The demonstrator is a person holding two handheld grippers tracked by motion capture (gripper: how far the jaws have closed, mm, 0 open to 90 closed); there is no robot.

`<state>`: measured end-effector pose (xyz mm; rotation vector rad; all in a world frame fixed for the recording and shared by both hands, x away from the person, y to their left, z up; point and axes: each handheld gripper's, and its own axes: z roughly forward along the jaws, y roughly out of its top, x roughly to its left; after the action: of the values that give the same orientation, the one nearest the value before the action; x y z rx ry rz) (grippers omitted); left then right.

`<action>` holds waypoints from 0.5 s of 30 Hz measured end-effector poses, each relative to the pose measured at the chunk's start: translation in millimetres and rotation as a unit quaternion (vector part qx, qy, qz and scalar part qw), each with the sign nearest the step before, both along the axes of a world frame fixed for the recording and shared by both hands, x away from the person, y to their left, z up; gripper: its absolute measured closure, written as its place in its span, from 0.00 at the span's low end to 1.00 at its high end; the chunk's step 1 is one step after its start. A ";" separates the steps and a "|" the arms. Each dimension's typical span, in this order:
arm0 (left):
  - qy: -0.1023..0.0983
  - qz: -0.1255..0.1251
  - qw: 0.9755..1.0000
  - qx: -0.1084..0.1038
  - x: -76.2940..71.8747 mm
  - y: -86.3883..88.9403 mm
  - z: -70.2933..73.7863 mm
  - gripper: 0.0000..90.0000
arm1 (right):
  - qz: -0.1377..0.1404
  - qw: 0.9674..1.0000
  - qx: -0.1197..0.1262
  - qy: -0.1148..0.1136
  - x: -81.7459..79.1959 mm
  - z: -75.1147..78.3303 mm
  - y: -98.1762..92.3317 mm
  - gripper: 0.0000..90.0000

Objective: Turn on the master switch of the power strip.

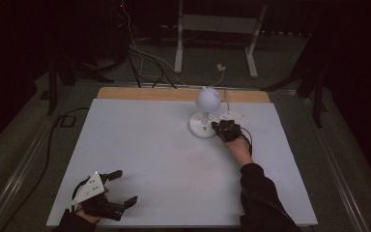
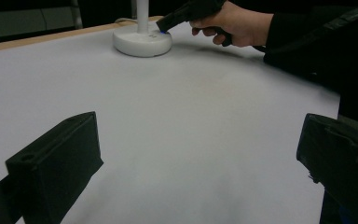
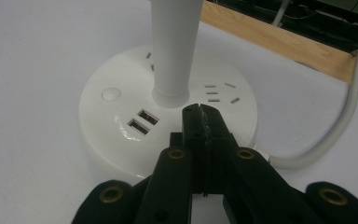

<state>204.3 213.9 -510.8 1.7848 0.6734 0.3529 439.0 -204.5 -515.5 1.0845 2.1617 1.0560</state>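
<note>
Desk lamp stands upper centre of the high view, on the white surface near its far wooden edge. Right claw: jaws pressed together with nothing between them, tips resting on the lamp's round base just right of the stem, beside the USB ports. Left claw, lower left of the high view: jaws spread wide, empty, well apart from the lamp.
</note>
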 end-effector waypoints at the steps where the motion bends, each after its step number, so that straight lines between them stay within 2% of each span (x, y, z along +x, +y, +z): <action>1: 0.000 0.000 1.000 0.000 0.0 0.1 0.0 0.00 | 0.001 1.000 0.000 -0.001 -0.4 -0.5 0.0 1.00; 6: 0.000 0.000 1.000 -0.001 0.6 0.2 -0.1 0.00 | 0.002 1.000 -0.009 0.004 1.4 0.8 1.4 1.00; 13: 0.001 0.000 1.000 -0.001 0.4 0.3 -0.2 0.00 | 0.002 1.000 -0.002 0.018 3.7 0.9 0.5 1.00; 15: 0.000 0.000 1.000 -0.001 0.3 0.2 -0.2 0.00 | 0.002 1.000 -0.012 0.017 3.5 1.5 1.9 1.00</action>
<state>204.6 214.1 -511.0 1.7829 0.6744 0.3516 442.5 -202.6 -514.0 1.0952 2.1979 1.0179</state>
